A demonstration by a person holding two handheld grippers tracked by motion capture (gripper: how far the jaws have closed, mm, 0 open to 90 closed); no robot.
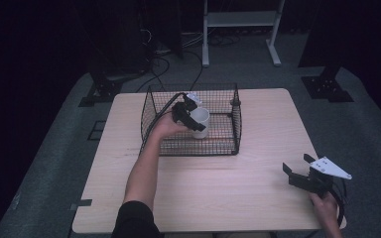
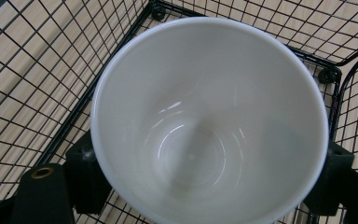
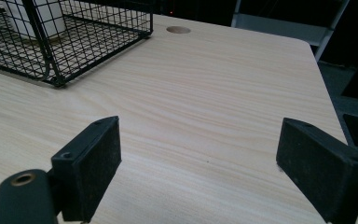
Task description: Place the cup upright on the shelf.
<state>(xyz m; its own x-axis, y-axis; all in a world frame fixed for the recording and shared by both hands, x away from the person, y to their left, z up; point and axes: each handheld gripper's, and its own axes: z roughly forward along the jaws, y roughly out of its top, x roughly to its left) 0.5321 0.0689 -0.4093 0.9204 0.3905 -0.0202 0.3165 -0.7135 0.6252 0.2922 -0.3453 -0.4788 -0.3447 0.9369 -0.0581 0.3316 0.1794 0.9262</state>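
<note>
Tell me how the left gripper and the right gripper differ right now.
The left gripper reaches into the black wire basket with its jaws on either side of a white mug; the right gripper sits near the table's right front corner, outside the basket. The left gripper's pads press the mug's sides; the right gripper's jaws stand wide apart with bare tabletop between them. Both are black, two-jawed and hand-held.

Black grippers (image 1: 296,173) – grey three-cornered plates, black cables, dark sleeve (image 1: 134,218).
</note>
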